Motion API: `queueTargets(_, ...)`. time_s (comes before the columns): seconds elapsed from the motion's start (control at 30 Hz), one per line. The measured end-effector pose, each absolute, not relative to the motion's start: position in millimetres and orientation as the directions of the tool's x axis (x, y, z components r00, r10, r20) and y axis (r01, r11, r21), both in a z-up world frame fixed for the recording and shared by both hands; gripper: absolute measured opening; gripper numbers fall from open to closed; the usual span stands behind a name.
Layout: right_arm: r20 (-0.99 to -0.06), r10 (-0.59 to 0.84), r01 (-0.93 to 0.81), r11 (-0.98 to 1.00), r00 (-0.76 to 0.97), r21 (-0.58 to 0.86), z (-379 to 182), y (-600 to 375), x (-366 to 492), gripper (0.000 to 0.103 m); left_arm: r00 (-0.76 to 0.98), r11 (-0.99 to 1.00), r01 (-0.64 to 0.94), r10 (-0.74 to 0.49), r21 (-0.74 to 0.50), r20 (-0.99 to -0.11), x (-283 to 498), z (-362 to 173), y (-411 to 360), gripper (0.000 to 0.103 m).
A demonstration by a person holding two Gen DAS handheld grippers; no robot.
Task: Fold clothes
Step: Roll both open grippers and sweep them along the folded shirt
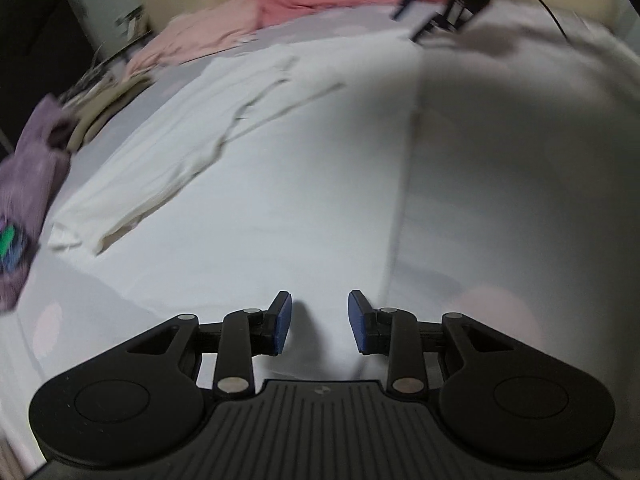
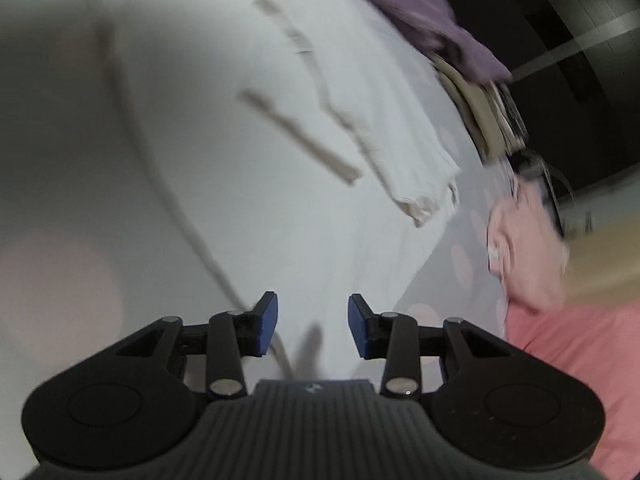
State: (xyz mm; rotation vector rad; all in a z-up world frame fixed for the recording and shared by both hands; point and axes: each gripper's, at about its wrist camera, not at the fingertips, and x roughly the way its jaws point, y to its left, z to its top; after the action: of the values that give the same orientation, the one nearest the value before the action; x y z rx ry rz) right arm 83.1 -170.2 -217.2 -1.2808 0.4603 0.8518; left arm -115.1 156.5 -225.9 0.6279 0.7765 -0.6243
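1. Left gripper [image 1: 319,322]: spread, empty, low over white garment [image 1: 248,184].
2. Right gripper [image 2: 312,326]: spread, empty, over the garment's far edge.
3. Garment flat between and ahead of both.

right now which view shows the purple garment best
The left wrist view shows it best: the purple garment lies at the frame's left edge, past the white garment, with a green patch visible on it. In the right wrist view the purple garment sits at the top, blurred and cut off.
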Motion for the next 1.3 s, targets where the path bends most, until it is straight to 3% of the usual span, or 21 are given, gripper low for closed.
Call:
queueTargets(0.17,-0.713,0.299,-0.750,0.017,0.634,-0.661,-222,-177,67,0.054,0.603,0.565,0.720,-0.224,0.402,-0.765,-143,-235,140,0.032)
queueTargets(0.2,-0.707,0.300,-0.745,0.020,0.641,-0.667,-223,-177,64,0.054,0.622,0.551,0.712,-0.206,0.436,-0.756,-146,-238,138,0.036)
queueTargets(0.27,-0.691,0.295,-0.725,0.012,0.660,-0.688,-226,-178,60,0.055,0.658,0.519,0.693,-0.171,0.501,-0.734,-151,-243,133,0.054)
queueTargets(0.3,-0.682,0.293,-0.714,0.005,0.670,-0.700,-228,-179,57,0.055,0.675,0.501,0.682,-0.154,0.532,-0.721,-153,-246,131,0.056)
queueTargets(0.73,-0.535,0.341,-0.523,-0.135,0.773,-0.842,-263,-191,38,0.056,0.788,0.293,0.599,-0.052,0.745,-0.613,-160,-270,129,0.055)
queueTargets(0.8,-0.513,0.344,-0.503,-0.124,0.786,-0.855,-265,-190,42,0.056,0.797,0.286,0.587,-0.039,0.758,-0.603,-157,-271,128,0.054)
queueTargets(0.83,-0.505,0.346,-0.496,-0.121,0.791,-0.860,-267,-189,43,0.056,0.800,0.296,0.579,-0.025,0.760,-0.600,-153,-271,128,0.047)
queueTargets(0.9,-0.491,0.352,-0.481,-0.120,0.797,-0.868,-269,-189,46,0.056,0.794,0.317,0.579,-0.013,0.751,-0.607,-147,-268,130,0.030)
queueTargets(0.93,-0.484,0.356,-0.475,-0.121,0.799,-0.872,-269,-189,47,0.056,0.791,0.328,0.581,-0.010,0.745,-0.612,-144,-267,131,0.015)
queueTargets(1.3,-0.432,0.373,-0.404,-0.156,0.821,-0.901,-279,-184,62,0.055,0.773,0.434,0.580,-0.029,0.689,-0.633,-130,-250,139,0.014)
